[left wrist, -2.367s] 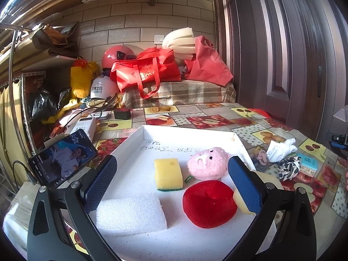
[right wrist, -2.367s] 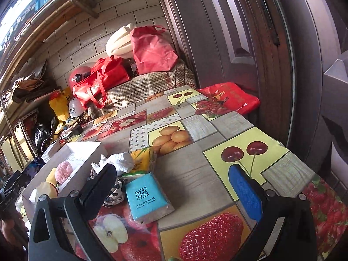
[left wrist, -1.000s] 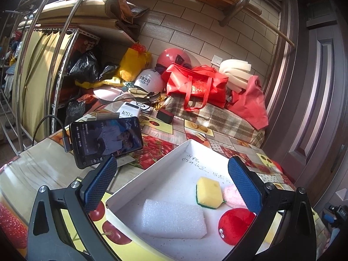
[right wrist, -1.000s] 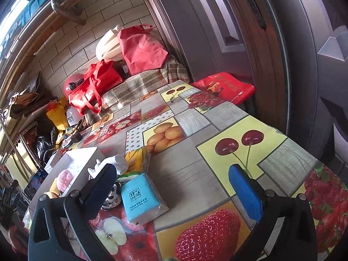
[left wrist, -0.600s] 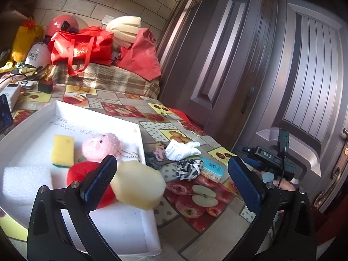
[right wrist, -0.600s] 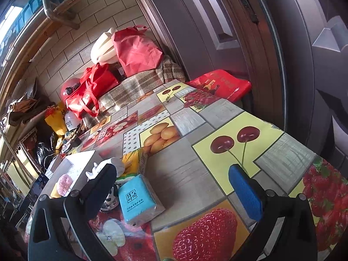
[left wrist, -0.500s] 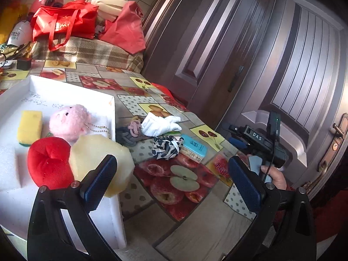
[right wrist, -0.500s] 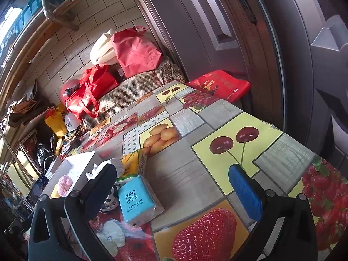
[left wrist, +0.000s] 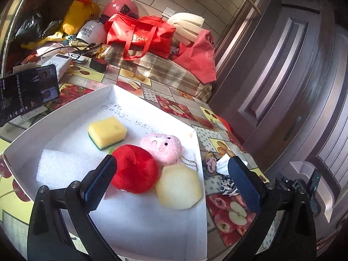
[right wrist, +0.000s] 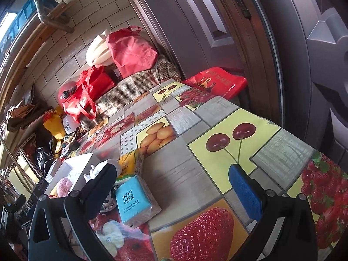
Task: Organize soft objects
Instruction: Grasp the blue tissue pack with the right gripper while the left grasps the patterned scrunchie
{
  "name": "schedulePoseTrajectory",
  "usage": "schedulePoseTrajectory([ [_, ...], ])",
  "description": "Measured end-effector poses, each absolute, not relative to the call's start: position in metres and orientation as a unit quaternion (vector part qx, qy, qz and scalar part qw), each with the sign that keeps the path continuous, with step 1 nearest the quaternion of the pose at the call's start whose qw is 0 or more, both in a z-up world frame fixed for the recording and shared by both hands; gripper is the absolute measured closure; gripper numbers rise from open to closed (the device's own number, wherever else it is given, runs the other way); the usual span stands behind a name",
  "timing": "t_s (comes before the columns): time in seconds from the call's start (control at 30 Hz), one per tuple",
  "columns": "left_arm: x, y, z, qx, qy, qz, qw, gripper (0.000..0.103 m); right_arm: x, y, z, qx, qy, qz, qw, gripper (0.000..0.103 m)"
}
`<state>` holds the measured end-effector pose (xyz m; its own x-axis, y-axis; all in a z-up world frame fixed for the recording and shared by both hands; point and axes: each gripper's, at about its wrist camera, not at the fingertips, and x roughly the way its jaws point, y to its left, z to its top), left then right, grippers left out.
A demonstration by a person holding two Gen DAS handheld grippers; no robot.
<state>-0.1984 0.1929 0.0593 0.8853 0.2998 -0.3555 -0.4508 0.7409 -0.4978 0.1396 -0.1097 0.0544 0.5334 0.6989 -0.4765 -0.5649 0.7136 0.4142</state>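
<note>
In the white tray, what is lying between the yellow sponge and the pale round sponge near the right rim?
In the left wrist view, the red plush and the pink plush lie between the yellow sponge and the pale round sponge.

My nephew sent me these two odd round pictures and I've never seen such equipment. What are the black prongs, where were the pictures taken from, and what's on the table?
No robot here: a person holds a two-fingered tool in each hand, each with a camera looking along its fingers. The left tool is open above a white tray holding a yellow sponge, pink plush, red plush, pale sponge and white foam. The right tool is open, empty, above the fruit-patterned tablecloth, near a blue tissue pack.
</note>
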Motion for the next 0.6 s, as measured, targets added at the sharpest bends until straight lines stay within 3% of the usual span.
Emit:
schedulePoseTrajectory([
  [0.17,-0.166,0.162,0.079,-0.239,0.145,0.147,0.949,0.0,0.137,-0.095,0.054,0.076,0.324,0.38,0.863,0.0],
  [0.5,-0.048,0.085,0.035,-0.127,0.333,0.1,0.929,0.0,0.119,-0.018,0.031,-0.148,0.375,0.442,0.801,0.003],
  [0.6,-0.031,0.08,0.031,-0.116,0.334,0.106,0.929,0.0,0.121,-0.014,0.024,-0.16,0.391,0.462,0.779,0.039],
])
